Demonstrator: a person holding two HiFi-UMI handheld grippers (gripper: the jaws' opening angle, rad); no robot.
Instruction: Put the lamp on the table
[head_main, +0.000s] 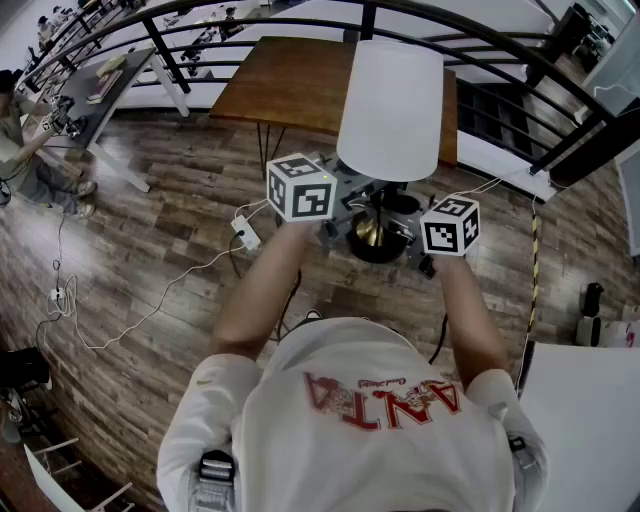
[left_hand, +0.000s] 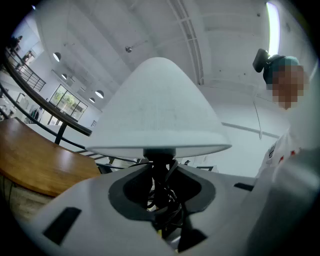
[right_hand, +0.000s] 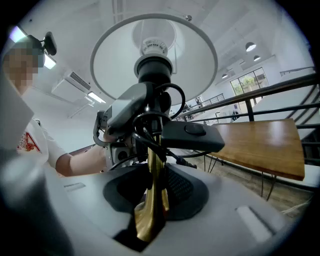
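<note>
The lamp has a white cone shade, a brass stem and a black base, with black cord wound round the stem. Both grippers hold it in the air in front of the person, just short of the brown wooden table. My left gripper is shut on the dark upper stem and cord right under the shade. My right gripper is shut on the brass stem lower down, below the cord's black switch. In the head view the left gripper and right gripper flank the base.
A black curved railing runs behind the table. A white power strip and loose cables lie on the wood floor at the left. A grey desk and a seated person are far left. A white surface sits at lower right.
</note>
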